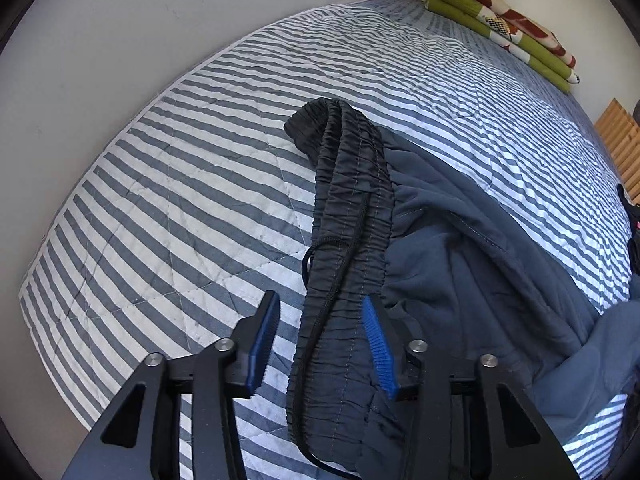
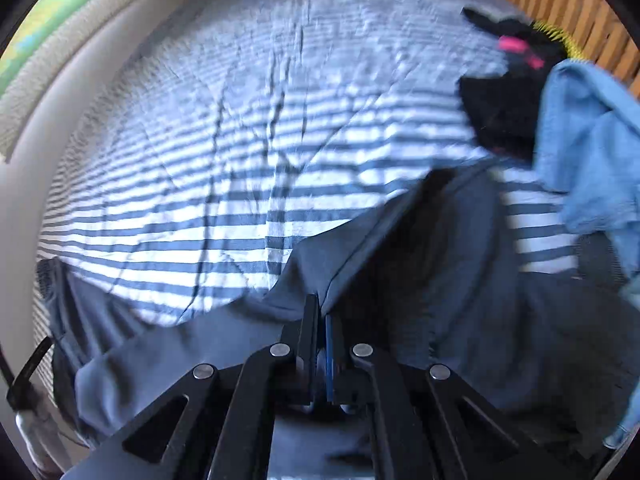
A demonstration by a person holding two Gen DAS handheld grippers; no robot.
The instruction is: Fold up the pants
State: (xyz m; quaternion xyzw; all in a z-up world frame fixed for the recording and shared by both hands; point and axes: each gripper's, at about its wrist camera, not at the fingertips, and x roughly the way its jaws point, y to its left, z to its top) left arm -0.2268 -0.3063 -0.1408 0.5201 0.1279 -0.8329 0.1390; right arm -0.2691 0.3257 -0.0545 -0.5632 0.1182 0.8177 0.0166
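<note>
- Dark blue pants (image 1: pixel 460 248) lie crumpled on the striped quilt (image 1: pixel 180 200).
- Left gripper (image 1: pixel 320 340) stands spread astride the elastic waistband (image 1: pixel 348 208), pads clear.
- Right gripper (image 2: pixel 322 320) is pressed together, pinching a fabric edge of the pants.
</note>
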